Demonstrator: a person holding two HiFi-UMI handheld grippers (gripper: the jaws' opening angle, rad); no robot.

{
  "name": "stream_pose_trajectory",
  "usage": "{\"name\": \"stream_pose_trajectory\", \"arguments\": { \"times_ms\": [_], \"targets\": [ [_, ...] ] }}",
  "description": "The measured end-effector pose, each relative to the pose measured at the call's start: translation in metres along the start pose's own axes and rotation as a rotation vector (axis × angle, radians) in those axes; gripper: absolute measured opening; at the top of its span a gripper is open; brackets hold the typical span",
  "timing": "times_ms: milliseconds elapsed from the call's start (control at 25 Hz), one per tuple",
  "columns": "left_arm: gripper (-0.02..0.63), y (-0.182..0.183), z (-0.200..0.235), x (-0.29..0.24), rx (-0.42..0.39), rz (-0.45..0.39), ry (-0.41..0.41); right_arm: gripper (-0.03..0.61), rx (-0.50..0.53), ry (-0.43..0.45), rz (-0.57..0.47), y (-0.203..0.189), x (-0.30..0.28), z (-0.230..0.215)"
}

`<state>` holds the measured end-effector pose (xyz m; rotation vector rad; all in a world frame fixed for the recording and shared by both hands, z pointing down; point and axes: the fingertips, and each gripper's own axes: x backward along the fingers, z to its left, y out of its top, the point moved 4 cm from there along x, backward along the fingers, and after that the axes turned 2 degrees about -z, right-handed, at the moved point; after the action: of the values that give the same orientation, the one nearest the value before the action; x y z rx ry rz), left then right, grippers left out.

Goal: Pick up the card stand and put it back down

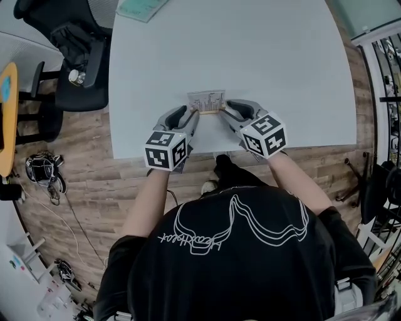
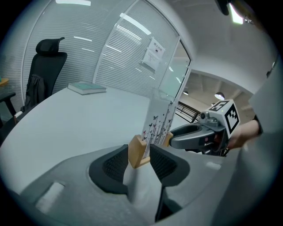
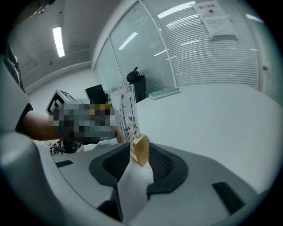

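Note:
The card stand (image 1: 206, 101), a light wooden base holding an upright clear card with small printed figures, rests on the white table (image 1: 269, 63) near its front edge. My left gripper (image 1: 192, 113) is at the stand's left end and my right gripper (image 1: 228, 112) is at its right end. In the left gripper view the wooden end (image 2: 137, 151) sits between the left gripper's (image 2: 143, 157) pads, with a thin gap on one side. In the right gripper view the other wooden end (image 3: 140, 149) sits between the right gripper's (image 3: 139, 155) spread pads, which do not press on it.
A green book (image 1: 141, 7) lies at the table's far left corner. A black office chair (image 1: 76, 59) stands left of the table. The stand is close to the table's near edge, and the person stands right behind it.

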<state>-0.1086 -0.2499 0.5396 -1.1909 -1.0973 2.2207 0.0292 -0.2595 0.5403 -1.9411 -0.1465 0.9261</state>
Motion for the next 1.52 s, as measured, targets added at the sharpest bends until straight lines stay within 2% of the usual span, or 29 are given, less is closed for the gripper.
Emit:
{"name": "stream_pose_trajectory", "arguments": {
  "times_ms": [200,400,560,1160,1520],
  "targets": [
    [0.152,0.001,0.003,0.0,0.023,-0.008,-0.009,0.117,0.029,-0.028,0.019,-0.002,-0.005,0.001],
    [0.097,0.004,-0.002,-0.002,0.008,-0.019,-0.019,0.106,0.025,-0.037,0.016,-0.002,-0.006,0.0],
    [0.095,0.005,-0.003,-0.003,-0.015,-0.016,-0.005,0.1,0.034,-0.044,0.013,-0.002,-0.005,0.0],
    [0.092,0.004,-0.012,-0.003,-0.015,-0.012,0.022,0.092,0.028,-0.056,0.004,0.0,0.001,-0.004],
    [0.089,0.01,-0.017,0.013,0.016,-0.038,0.033,0.092,0.036,-0.047,-0.012,0.01,0.011,0.008]
  ]
}}
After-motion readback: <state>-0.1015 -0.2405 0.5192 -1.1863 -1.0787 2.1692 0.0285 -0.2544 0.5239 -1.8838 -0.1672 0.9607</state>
